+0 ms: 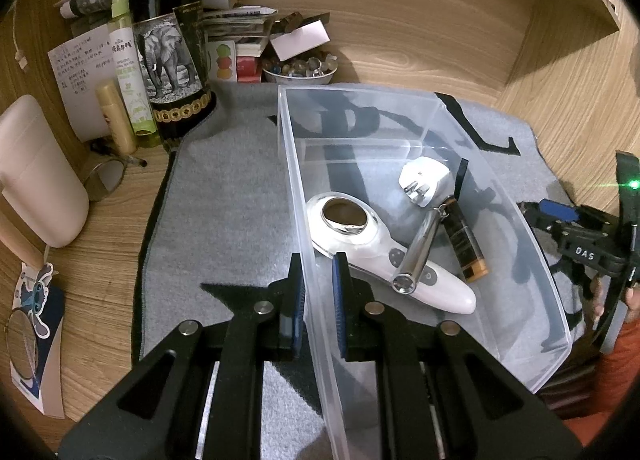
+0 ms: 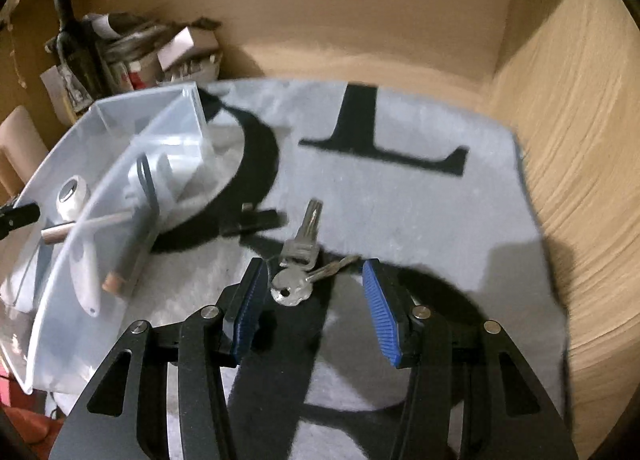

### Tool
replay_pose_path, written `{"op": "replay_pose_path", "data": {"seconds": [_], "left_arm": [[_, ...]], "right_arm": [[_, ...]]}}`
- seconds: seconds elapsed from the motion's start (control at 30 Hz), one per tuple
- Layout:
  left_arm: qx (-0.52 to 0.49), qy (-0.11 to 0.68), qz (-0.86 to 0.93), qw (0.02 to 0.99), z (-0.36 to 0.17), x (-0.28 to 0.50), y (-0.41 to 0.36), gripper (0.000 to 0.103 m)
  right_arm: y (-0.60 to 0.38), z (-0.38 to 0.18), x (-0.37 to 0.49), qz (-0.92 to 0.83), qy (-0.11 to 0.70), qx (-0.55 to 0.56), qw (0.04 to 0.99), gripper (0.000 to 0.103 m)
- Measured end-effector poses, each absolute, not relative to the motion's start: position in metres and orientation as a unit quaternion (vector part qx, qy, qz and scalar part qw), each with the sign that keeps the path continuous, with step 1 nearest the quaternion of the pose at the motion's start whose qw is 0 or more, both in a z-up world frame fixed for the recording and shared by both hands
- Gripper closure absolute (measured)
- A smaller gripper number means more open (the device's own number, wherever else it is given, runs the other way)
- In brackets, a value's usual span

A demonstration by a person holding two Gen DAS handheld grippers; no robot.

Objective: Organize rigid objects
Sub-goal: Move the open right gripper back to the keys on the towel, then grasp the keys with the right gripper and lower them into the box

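A clear plastic bin [image 1: 472, 132] stands on a grey mat [image 1: 224, 212]. In it lie a white handheld device [image 1: 376, 244], a silver flashlight [image 1: 418, 252], a white plug [image 1: 424, 180] and a black-and-orange tube [image 1: 466, 240]. My left gripper [image 1: 318, 284] is shut on the bin's left wall, one finger inside, one outside. My right gripper [image 2: 314, 300] is open, low over the mat, with a bunch of silver keys [image 2: 298, 260] between its fingers. A small black object [image 2: 256, 220] lies beyond the keys. The bin [image 2: 120, 164] is to the right gripper's left.
A dark bottle [image 1: 168, 48], spray bottle [image 1: 128, 72], papers and a bowl of beads [image 1: 300, 68] crowd the back left corner. A white container [image 1: 36, 176] stands at far left. Wooden walls enclose the back and right. The right gripper's body [image 1: 588, 244] shows beside the bin.
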State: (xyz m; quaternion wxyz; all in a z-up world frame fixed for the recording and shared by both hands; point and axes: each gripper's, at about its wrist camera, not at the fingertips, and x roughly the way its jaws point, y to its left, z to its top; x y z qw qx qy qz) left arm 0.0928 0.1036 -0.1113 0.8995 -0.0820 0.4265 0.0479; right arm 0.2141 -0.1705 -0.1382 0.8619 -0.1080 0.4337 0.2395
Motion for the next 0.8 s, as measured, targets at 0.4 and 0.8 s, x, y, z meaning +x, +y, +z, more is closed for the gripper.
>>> {"op": "replay_pose_path", "data": {"seconds": [0.4,0.8], "left_arm": [[-0.083,0.429,0.047,0.898,-0.114,0.095,0.104,0.091],[-0.082,0.428,0.047,0.899,-0.114,0.095,0.104,0.091]], "right_arm": [[-0.161,-0.16,0.221,0.243,0.452,-0.123,0.849,0.056],[-0.168,-0.153,0.214,0.245,0.436,-0.112,0.859,0.08]]}}
